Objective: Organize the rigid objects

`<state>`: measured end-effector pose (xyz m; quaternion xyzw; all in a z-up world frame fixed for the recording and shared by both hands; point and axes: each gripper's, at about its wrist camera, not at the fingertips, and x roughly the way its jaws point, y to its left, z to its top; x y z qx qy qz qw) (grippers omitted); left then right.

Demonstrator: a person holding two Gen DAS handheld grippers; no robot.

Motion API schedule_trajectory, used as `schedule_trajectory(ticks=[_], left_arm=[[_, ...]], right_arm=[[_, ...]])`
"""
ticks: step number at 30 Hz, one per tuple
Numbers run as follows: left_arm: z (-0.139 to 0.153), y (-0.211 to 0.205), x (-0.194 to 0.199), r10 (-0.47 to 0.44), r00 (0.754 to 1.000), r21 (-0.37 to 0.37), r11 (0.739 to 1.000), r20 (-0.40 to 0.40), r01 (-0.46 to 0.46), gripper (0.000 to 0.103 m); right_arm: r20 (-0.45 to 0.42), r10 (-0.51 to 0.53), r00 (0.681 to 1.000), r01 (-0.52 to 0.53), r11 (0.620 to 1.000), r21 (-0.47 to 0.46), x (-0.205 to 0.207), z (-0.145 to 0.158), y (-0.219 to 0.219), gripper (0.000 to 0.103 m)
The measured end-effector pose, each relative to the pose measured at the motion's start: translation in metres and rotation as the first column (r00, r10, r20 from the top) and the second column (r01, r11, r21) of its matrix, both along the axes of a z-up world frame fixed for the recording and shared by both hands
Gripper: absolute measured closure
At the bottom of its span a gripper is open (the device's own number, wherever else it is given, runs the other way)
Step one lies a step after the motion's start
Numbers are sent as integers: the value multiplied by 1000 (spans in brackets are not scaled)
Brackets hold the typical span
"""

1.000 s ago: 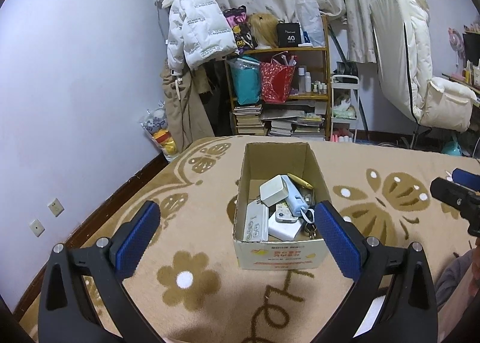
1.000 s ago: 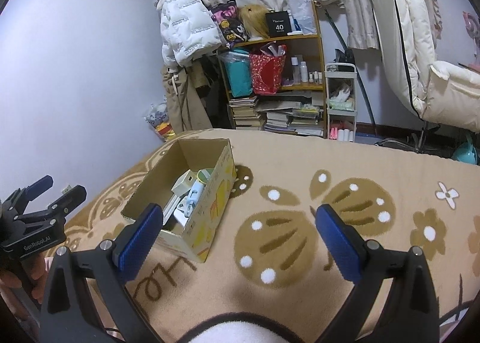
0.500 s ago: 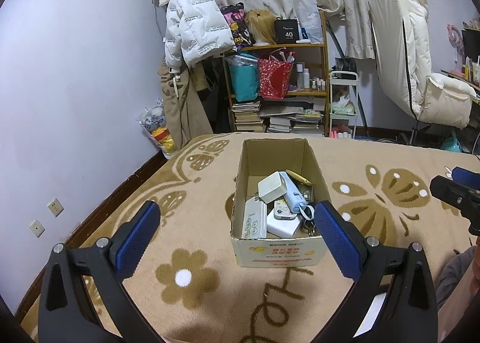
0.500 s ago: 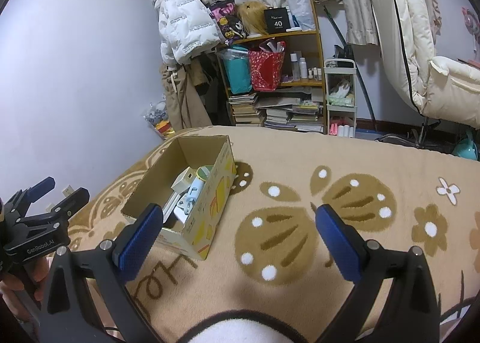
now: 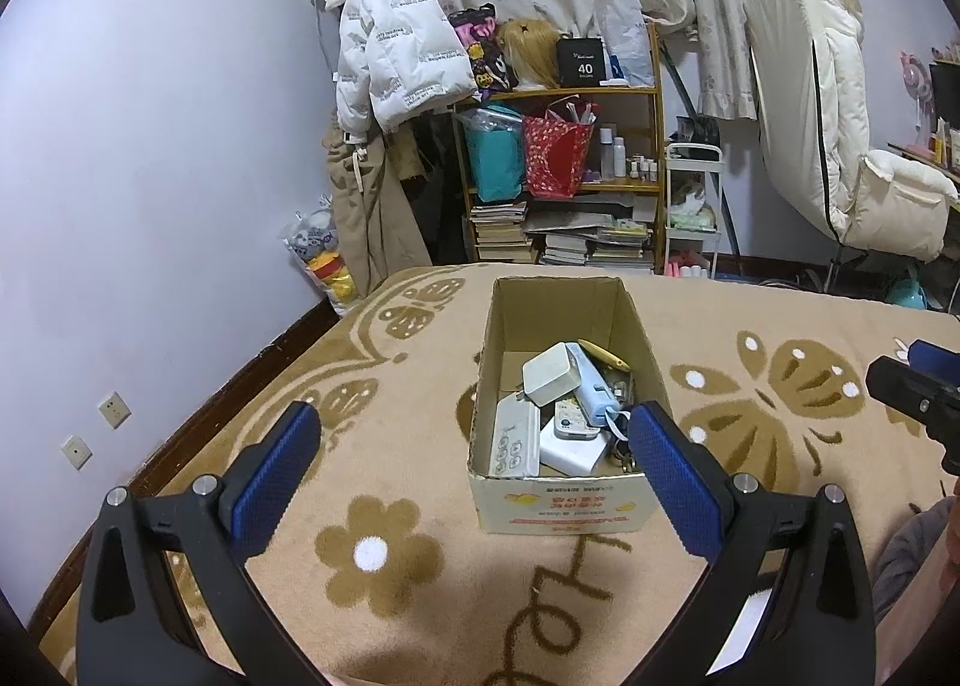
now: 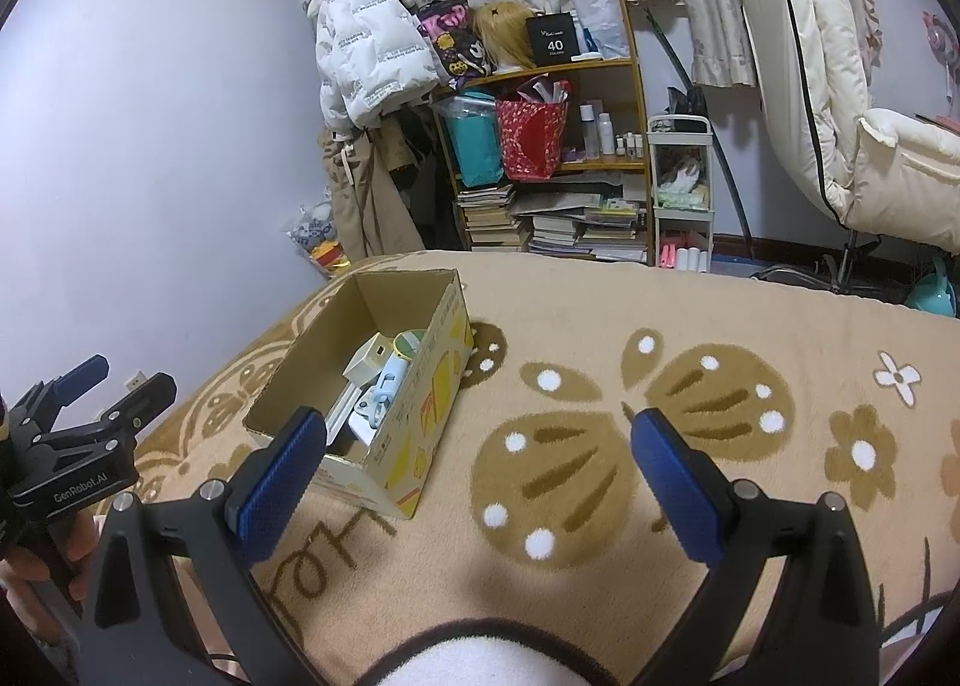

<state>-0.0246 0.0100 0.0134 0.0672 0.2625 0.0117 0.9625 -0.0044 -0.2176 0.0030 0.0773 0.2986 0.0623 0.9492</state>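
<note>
An open cardboard box (image 5: 561,509) sits on a beige patterned blanket (image 5: 390,560). It holds several rigid items: a white square charger (image 5: 549,373), a light blue device (image 5: 594,395), a white power strip (image 5: 515,442), a white flat pack (image 5: 573,448) and a yellow item (image 5: 605,355). My left gripper (image 5: 474,458) is open and empty, held above the blanket just in front of the box. My right gripper (image 6: 477,464) is open and empty, right of the box (image 6: 414,416). The left gripper also shows in the right wrist view (image 6: 99,392).
A wooden shelf (image 5: 570,170) with books, bags and bottles stands beyond the bed. A white jacket (image 5: 390,68) hangs at the left wall. A cream chair (image 5: 840,158) is at the right. A small white cart (image 5: 693,218) stands beside the shelf.
Both grippers have drawn back and risen slightly, so the box looks a little farther and lower. Both jaws stay open and empty.
</note>
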Motion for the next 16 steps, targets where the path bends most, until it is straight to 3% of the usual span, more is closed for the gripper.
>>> schedule_trajectory(ticks=[16], left_arm=[[0, 1, -2, 1, 1000, -18, 1000, 2, -1, 1]], right_arm=[[-2, 0, 1000, 0, 1000, 2, 0, 1, 0, 0]])
